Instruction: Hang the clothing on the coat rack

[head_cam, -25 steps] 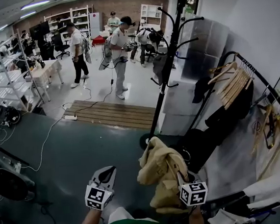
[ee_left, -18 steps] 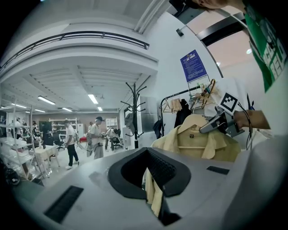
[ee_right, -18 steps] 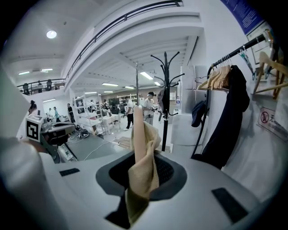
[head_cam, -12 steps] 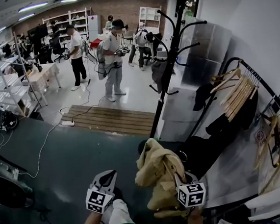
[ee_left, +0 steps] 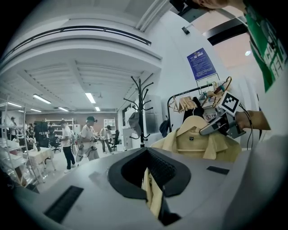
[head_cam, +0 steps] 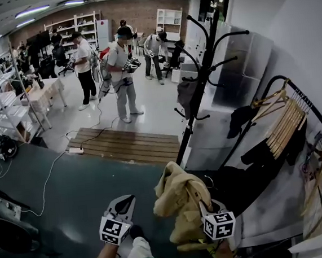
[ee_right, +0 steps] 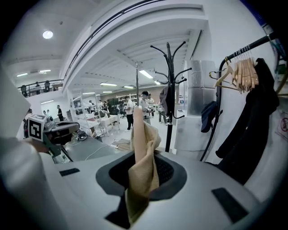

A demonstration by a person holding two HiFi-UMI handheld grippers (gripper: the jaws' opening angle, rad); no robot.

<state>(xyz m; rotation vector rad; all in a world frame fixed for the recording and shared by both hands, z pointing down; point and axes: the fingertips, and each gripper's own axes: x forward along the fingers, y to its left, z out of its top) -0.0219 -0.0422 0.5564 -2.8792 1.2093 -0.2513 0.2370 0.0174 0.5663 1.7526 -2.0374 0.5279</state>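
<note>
Grey-green smooth floor (head_cam: 86, 178) fills the near part of a very big room with long lights on the ceiling. Farther off lies a white shiny floor (head_cam: 153, 106), where a few people (head_cam: 123, 72) stand, and a brown brick wall (head_cam: 133, 12) is at the very back. A flat step of brown wooden planks (head_cam: 128, 145) sits where the two floors meet.

On the right, by a white wall, is a black metal clothes rail (head_cam: 302, 98) with pale wooden hangers (head_cam: 285, 125) and dark clothes on it. Just left of it stands the tall black metal coat rack (ee_right: 168, 67) with curly hooks.

The soft yellow-tan shirt (head_cam: 182, 200) is not on the rack. It hangs in the air in front of the person, near the foot of the rack. The right gripper (ee_right: 144, 155) has its jaws squeezed on a fold of the shirt. The left gripper (head_cam: 122, 202) is beside the shirt and apart from it, with its jaw tips pressed together. A thin yellow strip shows in the slit between them, but I cannot tell if it is pinched.

A thin white cable (head_cam: 46, 176) snakes over the grey-green floor.
</note>
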